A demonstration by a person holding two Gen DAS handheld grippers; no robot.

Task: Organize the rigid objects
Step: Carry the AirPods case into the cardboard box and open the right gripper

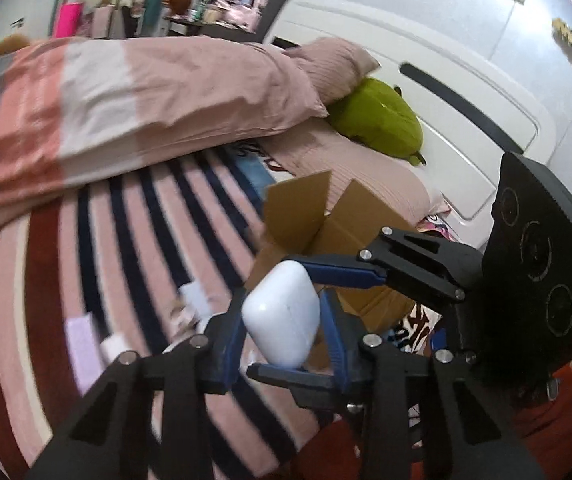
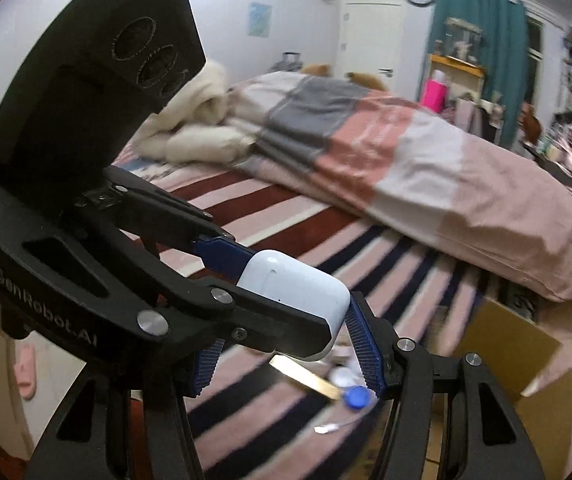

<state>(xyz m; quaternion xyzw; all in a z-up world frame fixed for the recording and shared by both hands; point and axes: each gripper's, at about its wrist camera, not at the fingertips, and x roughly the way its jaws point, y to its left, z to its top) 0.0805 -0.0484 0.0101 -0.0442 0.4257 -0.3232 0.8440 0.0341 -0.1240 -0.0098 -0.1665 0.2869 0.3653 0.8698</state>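
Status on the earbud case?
Both shut on it: left gripper, right gripper. White rounded plastic earbud case held above the striped bedspread. Open brown cardboard box just beyond; nothing between.

1. Our left black two-finger gripper (image 1: 283, 336), with blue ribbed pads, angles downward, its jaws pressed on either side of a white rounded plastic earbud case (image 1: 282, 308).
2. Our right black gripper (image 2: 286, 354) clamps the same case crosswise to the left.
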